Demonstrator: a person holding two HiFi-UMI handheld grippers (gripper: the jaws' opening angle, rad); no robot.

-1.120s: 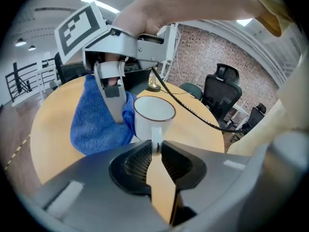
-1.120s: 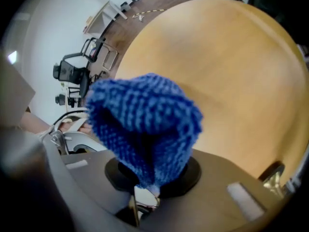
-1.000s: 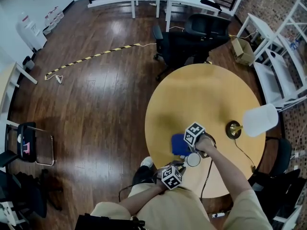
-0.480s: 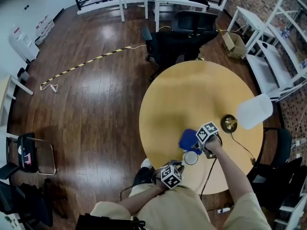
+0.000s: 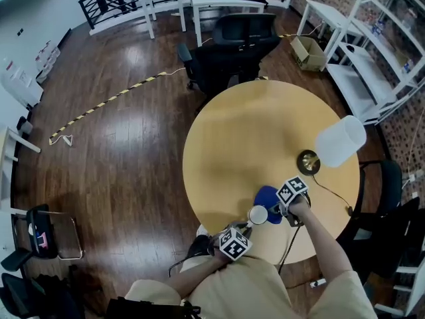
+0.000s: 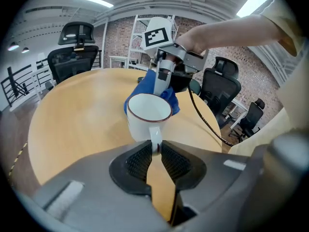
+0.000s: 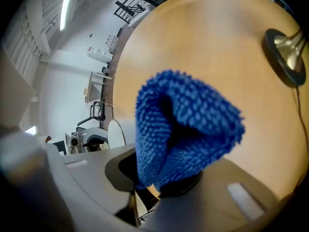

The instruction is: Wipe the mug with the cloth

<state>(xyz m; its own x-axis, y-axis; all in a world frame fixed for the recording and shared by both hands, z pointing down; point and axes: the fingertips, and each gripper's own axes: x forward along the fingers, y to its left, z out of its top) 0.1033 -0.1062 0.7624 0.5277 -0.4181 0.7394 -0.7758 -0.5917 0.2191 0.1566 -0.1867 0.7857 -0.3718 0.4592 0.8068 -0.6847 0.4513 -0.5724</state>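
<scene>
A round wooden counter (image 5: pixel 265 131) carries a lamp (image 5: pixel 339 141) near its right edge. A white mug (image 5: pixel 258 214) stands upright close to the near edge, in front of the person. A bunched blue cloth (image 5: pixel 269 195) sits just beside it, toward the lamp. The left claw (image 6: pixel 155 151) is clamped on the mug's handle. The right claw (image 7: pixel 159 178) is clamped on the cloth.

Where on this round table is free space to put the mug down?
The far half and left side of the table, from the black chair to the mug, are bare. The near right is crowded: cloth, left gripper, right gripper, lamp and cable.
</scene>
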